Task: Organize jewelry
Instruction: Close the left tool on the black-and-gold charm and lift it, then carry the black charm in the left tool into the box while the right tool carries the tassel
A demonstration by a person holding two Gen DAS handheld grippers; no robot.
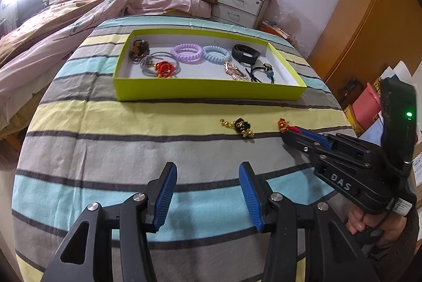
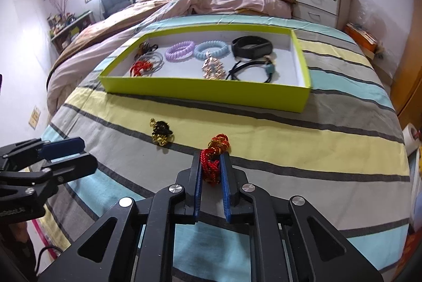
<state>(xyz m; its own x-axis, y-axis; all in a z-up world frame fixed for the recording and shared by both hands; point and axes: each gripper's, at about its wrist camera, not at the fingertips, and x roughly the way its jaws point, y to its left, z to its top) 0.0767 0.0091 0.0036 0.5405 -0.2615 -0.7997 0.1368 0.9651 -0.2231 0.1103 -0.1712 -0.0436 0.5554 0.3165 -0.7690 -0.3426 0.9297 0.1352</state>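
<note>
Your right gripper is clamped on the red bracelet. The blue pads press on it from both sides. The gold end of the bracelet sticks out past the tips and lies on the striped sheet, on a gray stripe near the right edge of the bed.

Your left gripper is loose, with its jaws wide apart and nothing between them. It hangs over the near part of the sheet, above a blue stripe. Your hand shows by the right gripper's handle in the left view.

The black and gold bracelet lies alone on the sheet, just to the left of the red one and not touching it.

The green tray sits farther back, in the middle of the sheet. In it, from the left, are a brown hair tie, some gray hair ties with a red piece on them, a purple coil, a blue coil, a gold chain, a black band and a dark cord with a blue bead near the tray's right wall.
</note>
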